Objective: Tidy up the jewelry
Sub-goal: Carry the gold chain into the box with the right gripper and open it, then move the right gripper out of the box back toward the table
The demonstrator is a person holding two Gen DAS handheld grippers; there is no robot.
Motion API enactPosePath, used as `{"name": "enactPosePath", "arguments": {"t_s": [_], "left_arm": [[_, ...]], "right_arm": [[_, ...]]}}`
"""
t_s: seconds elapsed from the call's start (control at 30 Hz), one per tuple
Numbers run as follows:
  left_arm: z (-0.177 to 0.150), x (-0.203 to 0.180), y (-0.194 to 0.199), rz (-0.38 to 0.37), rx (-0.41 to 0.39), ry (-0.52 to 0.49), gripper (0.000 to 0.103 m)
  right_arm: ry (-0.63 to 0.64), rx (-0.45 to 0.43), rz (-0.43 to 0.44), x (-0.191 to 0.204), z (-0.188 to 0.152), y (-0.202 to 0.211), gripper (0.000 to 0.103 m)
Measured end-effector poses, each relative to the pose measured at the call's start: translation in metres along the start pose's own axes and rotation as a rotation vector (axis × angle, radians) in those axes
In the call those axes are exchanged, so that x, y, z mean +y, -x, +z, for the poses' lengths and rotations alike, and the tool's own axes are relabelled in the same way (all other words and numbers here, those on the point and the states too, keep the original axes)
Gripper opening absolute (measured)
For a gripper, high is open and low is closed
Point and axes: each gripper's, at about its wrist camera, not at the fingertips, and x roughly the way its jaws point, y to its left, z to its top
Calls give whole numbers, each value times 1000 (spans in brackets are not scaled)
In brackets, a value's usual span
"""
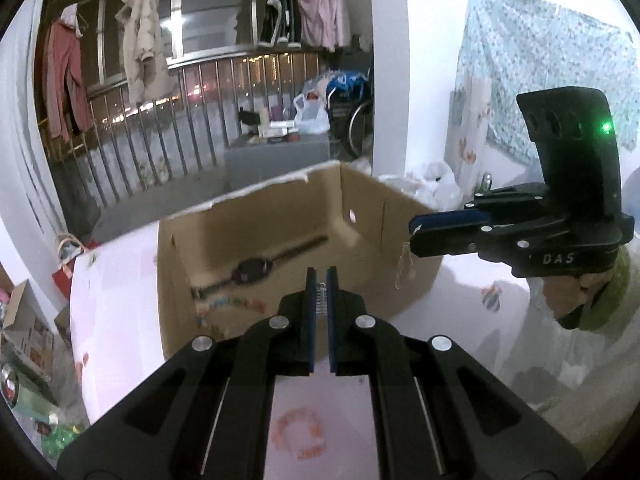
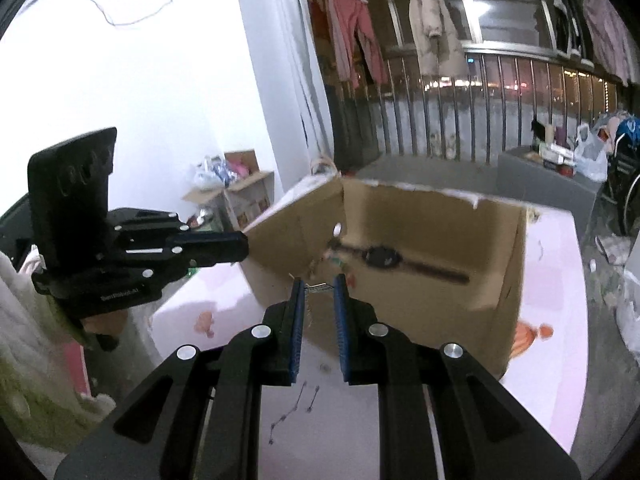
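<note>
Nearest, the left gripper (image 1: pixel 321 276) pinches a small silver metal clip (image 1: pixel 321 300) and the right gripper (image 2: pixel 318 285) a thin pale chain (image 2: pixel 319 288), both before the open brown cardboard box (image 1: pixel 276 200) holding a black wristwatch (image 1: pixel 253 270).

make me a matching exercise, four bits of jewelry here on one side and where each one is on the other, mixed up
Things:
1 watch
2 pink bracelet
3 thin chain
4 silver piece

Places:
a hanging from the right gripper
b inside the cardboard box
c pinched in the left gripper
d lying on the pink table

Pairs: 1-b, 2-d, 3-a, 4-c
</note>
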Motion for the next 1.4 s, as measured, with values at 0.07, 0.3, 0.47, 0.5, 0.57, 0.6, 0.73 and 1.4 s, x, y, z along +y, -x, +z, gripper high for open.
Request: {"name": "enactPosePath", "arguments": {"t_s": [0.07, 0.3, 0.47, 0.5, 0.57, 0.6, 0.73, 1.4], "left_arm": [[11, 8, -11, -11, -4, 16, 4], [36, 29, -80, -47, 91, 70, 4], [41, 42, -125, -37, 175, 111, 4], [40, 44, -134, -36, 196, 124, 4], [38, 46, -148, -40, 226, 128, 4], [36, 46, -150, -37, 227, 126, 4], [33, 43, -158, -54, 239, 127, 5], [27, 55, -126, -28, 165, 211, 22]], "right_arm": [[2, -7, -15, -7, 10, -3, 15], [-27, 64, -41, -46, 36, -36, 15], [-57, 149, -75, -73, 43, -65, 15], [-63, 165, -79, -77, 42, -70, 15], [-81, 188, -87, -83, 41, -77, 16], [-97, 207, -83, -89, 41, -83, 16], [-115, 225, -104, -97, 38, -89, 16], [-172, 147, -123, -102, 28, -60, 26]]}}
